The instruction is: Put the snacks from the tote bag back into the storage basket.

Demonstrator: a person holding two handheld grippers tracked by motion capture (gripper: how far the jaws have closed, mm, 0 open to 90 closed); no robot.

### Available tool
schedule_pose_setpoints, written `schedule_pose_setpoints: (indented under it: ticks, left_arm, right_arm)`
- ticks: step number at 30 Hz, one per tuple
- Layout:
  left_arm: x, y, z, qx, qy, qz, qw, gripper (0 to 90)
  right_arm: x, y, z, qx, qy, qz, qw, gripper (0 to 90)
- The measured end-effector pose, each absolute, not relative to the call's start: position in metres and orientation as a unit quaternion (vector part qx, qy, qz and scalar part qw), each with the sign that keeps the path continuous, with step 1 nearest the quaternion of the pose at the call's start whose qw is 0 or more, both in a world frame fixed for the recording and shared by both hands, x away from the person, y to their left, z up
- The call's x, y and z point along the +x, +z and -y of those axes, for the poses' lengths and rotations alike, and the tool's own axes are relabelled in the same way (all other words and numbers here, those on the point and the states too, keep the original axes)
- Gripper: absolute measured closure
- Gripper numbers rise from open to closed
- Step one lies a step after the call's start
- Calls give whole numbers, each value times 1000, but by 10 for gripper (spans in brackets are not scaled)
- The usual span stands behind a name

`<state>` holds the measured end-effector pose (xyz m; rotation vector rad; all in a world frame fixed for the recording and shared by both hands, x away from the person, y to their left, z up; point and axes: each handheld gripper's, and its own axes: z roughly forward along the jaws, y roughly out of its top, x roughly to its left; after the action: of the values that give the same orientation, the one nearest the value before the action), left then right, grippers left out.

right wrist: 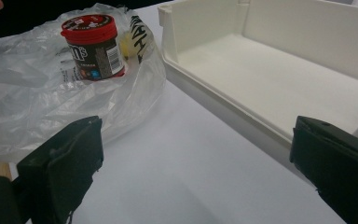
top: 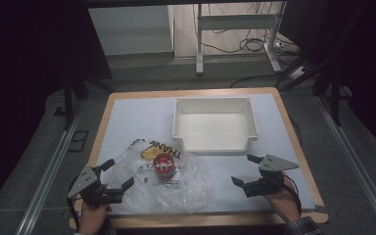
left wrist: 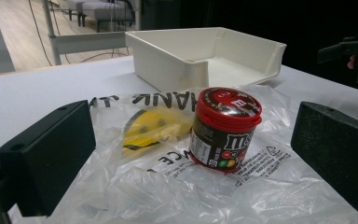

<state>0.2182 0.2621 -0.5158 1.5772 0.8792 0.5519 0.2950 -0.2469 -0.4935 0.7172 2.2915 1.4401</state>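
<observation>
Two claws spread wide, candy jar (top: 164, 166) upright on plastic bag (top: 186, 188), between them, nearer left claw (top: 118, 175)

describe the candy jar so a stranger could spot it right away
Start at the white tray mid-table; just before its near left corner lies a clear plastic bag. The candy jar stands upright on it, small, dark-bodied, red-lidded.

Dim, dark-edged high view with a softly lit white table (top: 127, 117); both gripper views are brighter and slightly soft.
</observation>
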Motion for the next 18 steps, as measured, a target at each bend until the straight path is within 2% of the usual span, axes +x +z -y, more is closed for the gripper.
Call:
schedule_pose_setpoints:
  ticks: [18]
  left_arm:
    - [217, -515, -264, 668, 236, -377, 597, 0]
  right_arm:
    - [296, -491, 238, 237, 499, -816, 171, 32]
